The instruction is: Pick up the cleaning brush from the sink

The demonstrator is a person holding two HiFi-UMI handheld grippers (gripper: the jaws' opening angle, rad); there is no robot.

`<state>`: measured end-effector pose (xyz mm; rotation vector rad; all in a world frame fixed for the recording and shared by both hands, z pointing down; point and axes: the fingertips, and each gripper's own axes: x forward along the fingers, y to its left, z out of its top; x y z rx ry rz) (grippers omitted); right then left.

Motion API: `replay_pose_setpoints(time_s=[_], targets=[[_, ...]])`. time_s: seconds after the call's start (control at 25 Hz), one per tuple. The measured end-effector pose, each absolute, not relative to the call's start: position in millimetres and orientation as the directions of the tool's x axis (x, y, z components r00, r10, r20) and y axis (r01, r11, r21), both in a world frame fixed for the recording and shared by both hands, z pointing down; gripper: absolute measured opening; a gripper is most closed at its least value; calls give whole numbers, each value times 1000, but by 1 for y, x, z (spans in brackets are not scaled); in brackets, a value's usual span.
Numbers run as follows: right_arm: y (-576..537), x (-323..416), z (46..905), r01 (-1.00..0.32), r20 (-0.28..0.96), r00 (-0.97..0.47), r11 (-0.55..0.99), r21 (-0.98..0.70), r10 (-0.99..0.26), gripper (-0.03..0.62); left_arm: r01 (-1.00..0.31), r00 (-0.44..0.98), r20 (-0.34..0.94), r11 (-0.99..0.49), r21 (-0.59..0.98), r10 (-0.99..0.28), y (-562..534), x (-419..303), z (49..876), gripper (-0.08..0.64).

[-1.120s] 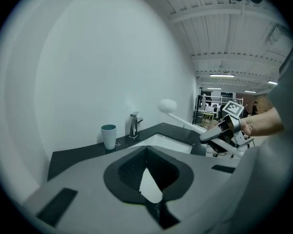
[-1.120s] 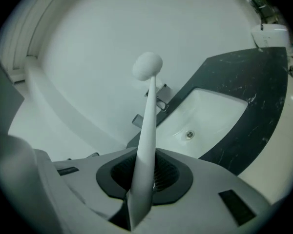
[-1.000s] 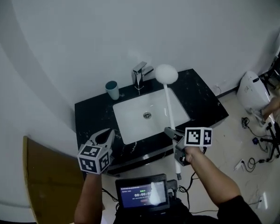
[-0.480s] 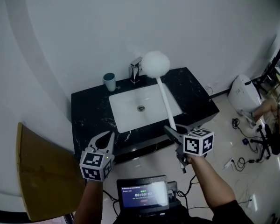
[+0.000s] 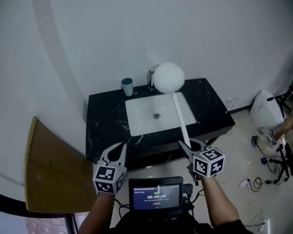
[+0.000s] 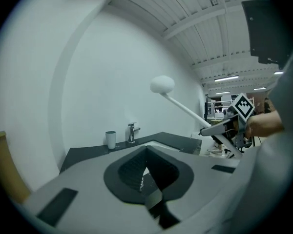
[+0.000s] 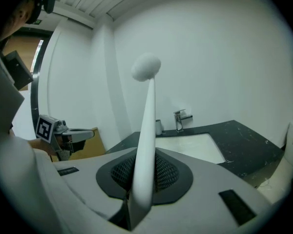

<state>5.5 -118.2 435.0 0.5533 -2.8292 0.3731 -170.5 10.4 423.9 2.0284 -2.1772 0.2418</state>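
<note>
The cleaning brush (image 5: 168,78) has a round white head and a long white handle. It is held up in the air above the white sink (image 5: 141,116), slanting up and away from me. My right gripper (image 5: 187,146) is shut on the lower end of the handle, in front of the vanity. In the right gripper view the handle rises from between the jaws to the brush head (image 7: 146,67). My left gripper (image 5: 119,149) hangs to the left, in front of the counter, shut and holding nothing. The left gripper view shows the brush (image 6: 162,84) and the right gripper (image 6: 219,129) on its right side.
The black stone counter (image 5: 102,116) carries a grey cup (image 5: 127,87) and a chrome tap (image 5: 151,76) partly behind the brush head. A brown board (image 5: 49,174) leans at the left. A tablet (image 5: 156,196) is below me. A white appliance (image 5: 264,112) and cables lie on the floor at the right.
Both grippers have drawn back from the vanity toward me. The brush has come along in the right gripper, and its head now covers part of the tap.
</note>
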Motion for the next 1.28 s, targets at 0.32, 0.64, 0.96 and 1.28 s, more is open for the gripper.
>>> replay_pose_setpoints(time_s=[0.32, 0.64, 0.96, 1.28], targets=[[-124, 28, 434, -396, 252, -903, 900, -181, -347, 38, -994, -98, 170, 103, 24, -981, 5, -155, 413, 3], [-128, 28, 429, -381, 241, -911, 908, -173, -336, 38, -991, -121, 167, 129, 43, -979, -1, -157, 405, 3], [-131, 27, 428, -387, 236, -909, 906, -172, -343, 38, -993, -109, 166, 115, 24, -980, -7, -153, 400, 3], [-128, 22, 424, -379, 231, -912, 911, -164, -338, 38, -993, -114, 163, 120, 25, -980, -6, -153, 398, 3]])
